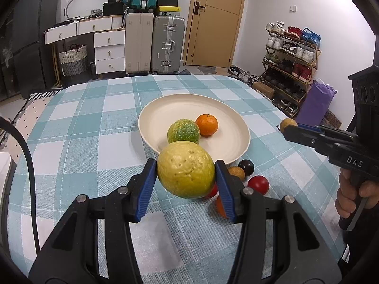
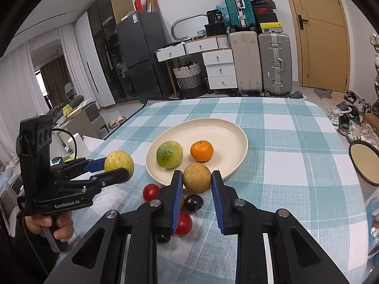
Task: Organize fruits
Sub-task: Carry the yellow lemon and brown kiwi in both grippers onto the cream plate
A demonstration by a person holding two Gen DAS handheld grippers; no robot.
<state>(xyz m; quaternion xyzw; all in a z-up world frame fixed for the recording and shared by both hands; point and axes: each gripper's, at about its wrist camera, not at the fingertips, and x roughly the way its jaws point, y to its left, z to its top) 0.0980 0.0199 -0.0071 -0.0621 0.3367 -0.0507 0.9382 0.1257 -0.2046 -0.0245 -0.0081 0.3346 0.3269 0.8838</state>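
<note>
My left gripper [image 1: 186, 174] is shut on a big yellow fruit [image 1: 186, 169], held above the cloth just in front of the cream plate [image 1: 165, 108]. It also shows in the right wrist view [image 2: 119, 165]. My right gripper [image 2: 197, 182] is shut on a small tan fruit [image 2: 197, 178], held near the plate's front rim [image 2: 234, 127]. The plate holds a green-yellow fruit [image 2: 169, 154] and an orange mandarin [image 2: 201, 150]. Loose on the cloth lie red fruits [image 2: 151, 192], a dark one [image 2: 193, 202] and a tan one [image 1: 236, 172].
The table has a teal-and-white checked cloth [image 2: 296, 165]. A round dark-rimmed object [image 2: 364, 163] sits at its right edge. Suitcases [image 2: 260, 61], drawers, a fridge and a shoe rack [image 1: 291, 56] stand beyond the table.
</note>
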